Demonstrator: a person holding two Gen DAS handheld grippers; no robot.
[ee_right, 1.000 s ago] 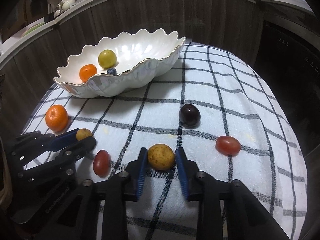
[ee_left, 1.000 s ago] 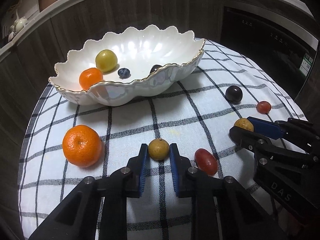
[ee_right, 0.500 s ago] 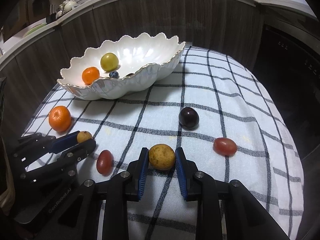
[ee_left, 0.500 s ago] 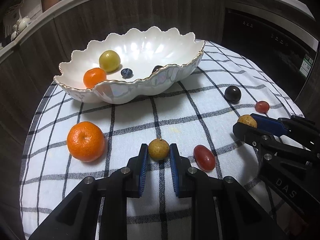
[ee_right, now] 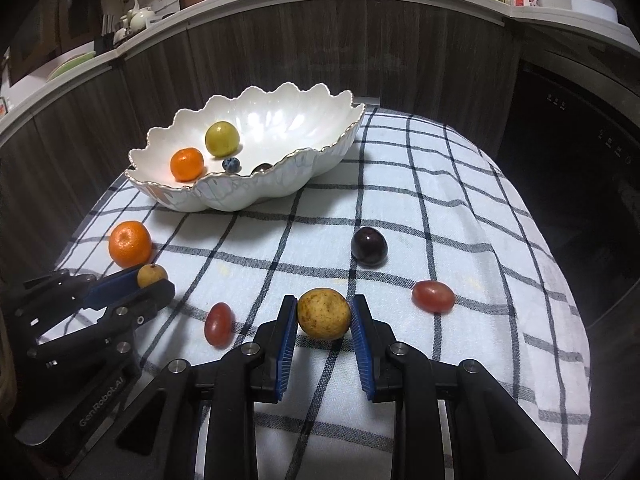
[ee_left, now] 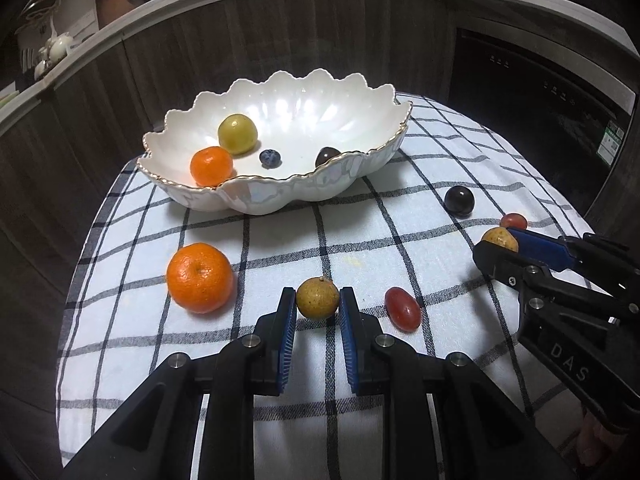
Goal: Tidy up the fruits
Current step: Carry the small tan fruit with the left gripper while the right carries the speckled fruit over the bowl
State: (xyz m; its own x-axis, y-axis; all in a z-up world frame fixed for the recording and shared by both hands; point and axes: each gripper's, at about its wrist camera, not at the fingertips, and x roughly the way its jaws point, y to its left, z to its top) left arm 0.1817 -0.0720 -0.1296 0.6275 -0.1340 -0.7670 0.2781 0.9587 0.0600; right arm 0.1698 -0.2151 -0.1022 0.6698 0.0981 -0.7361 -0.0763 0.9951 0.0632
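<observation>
My left gripper (ee_left: 317, 305) is shut on a small tan round fruit (ee_left: 317, 298), held just above the checked cloth (ee_left: 360, 248). My right gripper (ee_right: 324, 316) is shut on a larger tan speckled fruit (ee_right: 324, 313). Each gripper also shows in the other's view, the right gripper (ee_left: 498, 242) at the right edge and the left gripper (ee_right: 154, 280) at the left. A white scalloped bowl (ee_left: 328, 188) at the back holds a mandarin (ee_left: 211, 166), a yellow-green fruit (ee_left: 237, 134), a blueberry (ee_left: 270, 158) and a dark fruit (ee_left: 327, 156).
Loose on the cloth lie a big mandarin (ee_left: 199, 278), a red grape (ee_left: 402, 309) between the grippers, a dark plum (ee_right: 369, 247) and another red grape (ee_right: 433, 296). A dark wood counter front curves behind the table; a black appliance (ee_right: 580, 140) stands at the right.
The left gripper has risen a little with its tan fruit, so the bowl and cloth sit lower in its view. The right gripper has hardly moved.
</observation>
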